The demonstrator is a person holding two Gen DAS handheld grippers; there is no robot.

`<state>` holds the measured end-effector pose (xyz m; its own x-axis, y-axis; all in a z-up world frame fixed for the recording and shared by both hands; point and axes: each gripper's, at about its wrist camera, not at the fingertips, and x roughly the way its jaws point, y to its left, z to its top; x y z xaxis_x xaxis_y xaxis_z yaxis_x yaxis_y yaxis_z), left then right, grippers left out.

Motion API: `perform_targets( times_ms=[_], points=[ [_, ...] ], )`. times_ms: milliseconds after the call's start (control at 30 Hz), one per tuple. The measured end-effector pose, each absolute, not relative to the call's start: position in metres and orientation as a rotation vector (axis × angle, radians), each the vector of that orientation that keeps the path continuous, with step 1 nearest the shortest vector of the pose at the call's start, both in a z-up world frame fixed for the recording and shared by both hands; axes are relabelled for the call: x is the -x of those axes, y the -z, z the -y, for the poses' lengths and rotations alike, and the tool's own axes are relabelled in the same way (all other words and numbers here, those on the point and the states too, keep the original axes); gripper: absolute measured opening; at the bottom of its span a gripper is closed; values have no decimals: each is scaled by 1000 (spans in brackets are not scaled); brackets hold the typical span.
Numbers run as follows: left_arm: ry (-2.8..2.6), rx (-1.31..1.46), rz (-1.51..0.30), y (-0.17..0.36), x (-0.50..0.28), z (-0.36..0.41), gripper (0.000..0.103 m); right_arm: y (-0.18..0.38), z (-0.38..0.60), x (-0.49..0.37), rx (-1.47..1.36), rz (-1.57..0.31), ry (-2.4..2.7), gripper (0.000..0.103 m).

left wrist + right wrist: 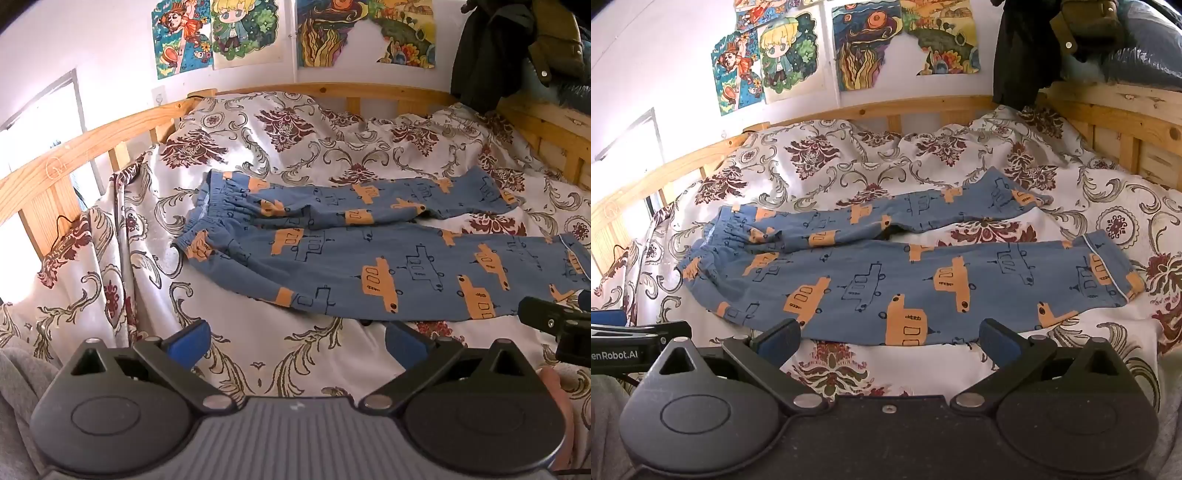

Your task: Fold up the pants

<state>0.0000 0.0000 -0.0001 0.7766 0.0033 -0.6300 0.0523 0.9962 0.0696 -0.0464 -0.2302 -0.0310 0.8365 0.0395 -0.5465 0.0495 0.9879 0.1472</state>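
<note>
Blue pants (pixel 369 258) printed with orange cars lie spread flat on the bed, waistband (pixel 207 214) to the left and both legs running right, slightly apart. In the right wrist view the same pants (pixel 886 280) fill the middle, with the near leg's cuff (pixel 1108 269) at right. My left gripper (pixel 297 341) is open, hovering just short of the near leg's lower edge, nothing between its fingers. My right gripper (pixel 890 341) is also open, its fingers just at the near leg's hem edge, gripping nothing.
A floral duvet (pixel 258 147) covers the bed inside a wooden frame (pixel 92 140). Posters (pixel 221 33) hang on the wall. Dark clothes (pixel 517 48) drape over the frame at far right. The other gripper (pixel 554 321) shows at the right edge. A grey sleeve (pixel 18 387) sits low left.
</note>
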Motion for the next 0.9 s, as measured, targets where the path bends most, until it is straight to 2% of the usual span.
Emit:
perform_targets(
  times_ms=[900],
  points=[
    [25,-91,-682,0,0,0,103,33,231,45,-156,-588,6,102]
  ],
)
